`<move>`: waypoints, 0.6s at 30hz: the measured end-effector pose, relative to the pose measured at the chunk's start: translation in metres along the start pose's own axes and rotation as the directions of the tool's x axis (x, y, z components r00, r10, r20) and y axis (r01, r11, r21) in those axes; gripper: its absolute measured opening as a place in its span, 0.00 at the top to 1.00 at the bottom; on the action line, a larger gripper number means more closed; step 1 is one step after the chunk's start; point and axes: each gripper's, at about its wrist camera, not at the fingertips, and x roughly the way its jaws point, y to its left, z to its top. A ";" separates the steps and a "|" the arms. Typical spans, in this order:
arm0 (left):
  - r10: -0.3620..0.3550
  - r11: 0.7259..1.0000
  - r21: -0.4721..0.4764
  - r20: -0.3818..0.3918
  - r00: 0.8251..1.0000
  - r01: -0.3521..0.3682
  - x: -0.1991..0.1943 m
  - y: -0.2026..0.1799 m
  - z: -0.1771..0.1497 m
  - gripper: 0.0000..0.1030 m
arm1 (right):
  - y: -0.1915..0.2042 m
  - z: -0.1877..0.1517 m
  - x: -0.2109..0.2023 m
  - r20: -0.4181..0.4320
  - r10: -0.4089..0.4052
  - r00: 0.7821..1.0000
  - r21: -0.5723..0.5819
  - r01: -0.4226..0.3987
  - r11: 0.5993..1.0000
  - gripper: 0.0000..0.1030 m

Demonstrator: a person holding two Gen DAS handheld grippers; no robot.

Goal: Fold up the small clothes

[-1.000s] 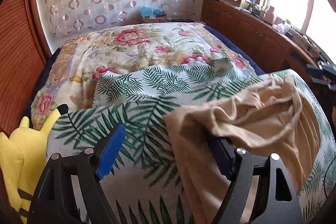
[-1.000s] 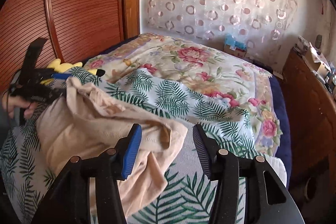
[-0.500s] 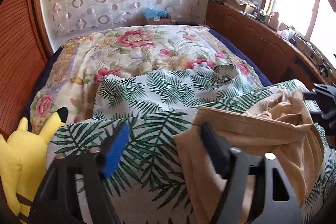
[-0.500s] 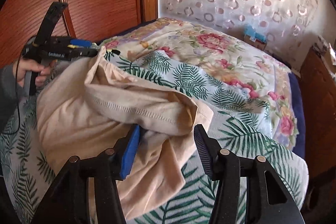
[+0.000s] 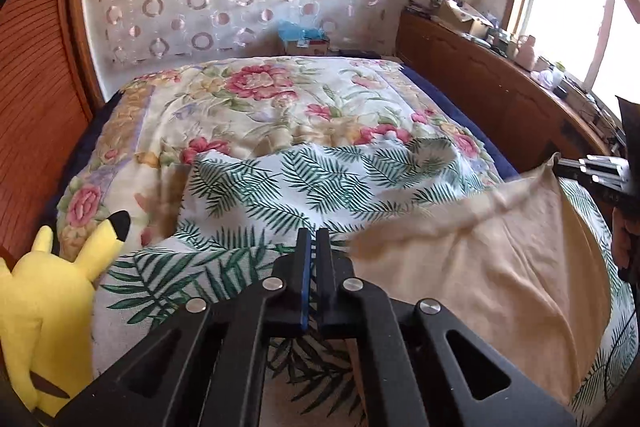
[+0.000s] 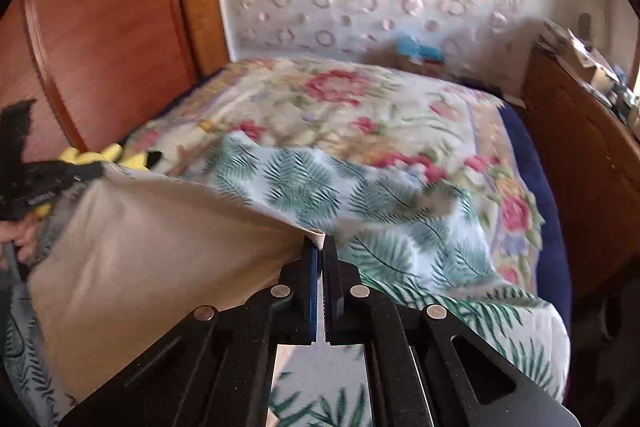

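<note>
A beige garment [image 5: 500,259] hangs stretched between my two grippers over the palm-leaf sheet [image 5: 300,179]. In the left wrist view my left gripper [image 5: 314,239] is closing to a slit beside the garment's near corner. The right wrist view shows that gripper [image 6: 96,169] at the far left, pinching the cloth's corner. My right gripper [image 6: 320,247] is closing on the garment's hem [image 6: 316,235], which sticks up between the pads. The cloth [image 6: 140,247] runs taut leftward from there. The right gripper [image 5: 560,163] also shows at the left view's right edge, on the far corner.
A yellow plush toy [image 5: 48,299] lies at the sheet's left edge. A floral quilt [image 5: 260,99] covers the far half of the bed. A wooden panel [image 6: 100,47] rises on the left, and a cluttered wooden cabinet [image 5: 480,87] runs along the right.
Both grippers went from open to shut, each on a part of the garment. The right one swung away to the right, and the bunched cloth is now pulled out taut.
</note>
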 end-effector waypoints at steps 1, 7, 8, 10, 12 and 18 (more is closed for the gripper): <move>-0.002 1.000 -0.006 -0.006 1.000 0.002 0.000 0.002 0.000 0.94 | 0.002 -0.002 0.002 -0.013 -0.014 1.000 -0.006 0.014 1.000 0.98; -0.035 0.999 0.011 -0.003 0.999 0.035 -0.014 -0.001 -0.004 0.56 | 0.019 -0.001 -0.009 -0.010 -0.004 1.000 -0.046 0.004 0.999 0.56; -0.038 0.999 0.026 -0.006 0.999 0.038 -0.017 -0.005 -0.007 0.55 | 0.023 -0.003 -0.014 -0.001 0.010 1.000 -0.049 -0.010 0.999 0.54; -0.056 0.997 0.043 -0.018 0.998 0.057 -0.019 -0.010 -0.012 0.54 | 0.028 -0.009 -0.027 0.006 0.035 0.999 -0.051 -0.035 0.998 0.37; -0.074 0.995 0.057 -0.041 0.996 0.076 -0.019 -0.015 -0.019 0.54 | 0.025 -0.017 -0.028 -0.008 0.072 0.997 -0.023 -0.072 0.997 0.32; -0.101 0.991 0.085 -0.083 0.991 0.108 -0.015 -0.028 -0.032 0.25 | 0.022 -0.036 -0.006 -0.075 0.100 0.992 0.020 -0.099 0.995 0.31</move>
